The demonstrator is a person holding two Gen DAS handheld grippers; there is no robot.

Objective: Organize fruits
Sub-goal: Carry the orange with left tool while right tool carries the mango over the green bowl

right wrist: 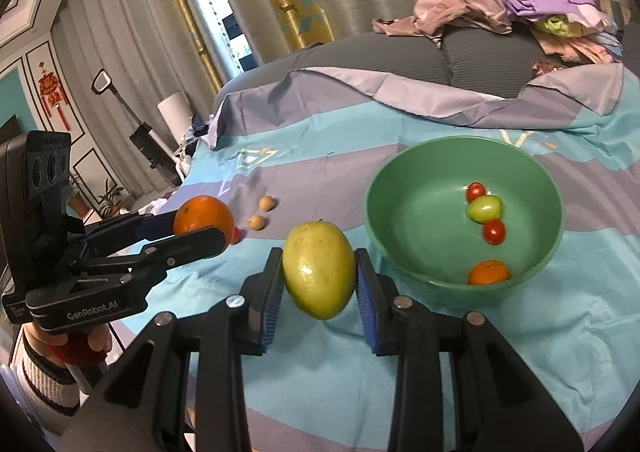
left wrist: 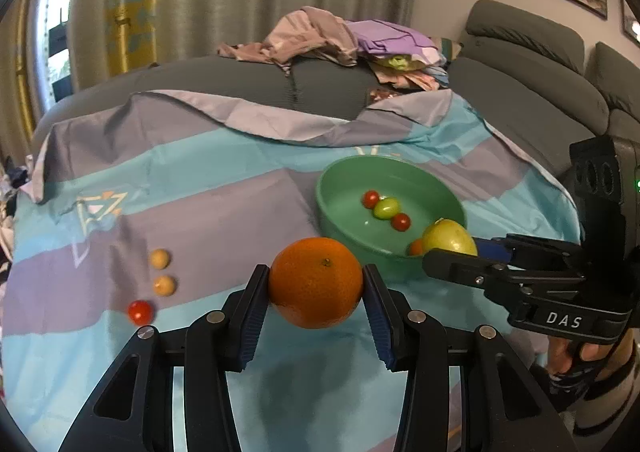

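Transport step: left tool clamps an orange, right tool a yellow-green fruit; next, release each over the green bowl.

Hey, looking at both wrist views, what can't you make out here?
- Small orange fruit in the green bowl, left wrist view: mostly hidden by the bowl's near rim and the yellow-green fruit.
- Red cherry tomato on the cloth, right wrist view: mostly behind the orange.
- Two tan round fruits: too small to identify.
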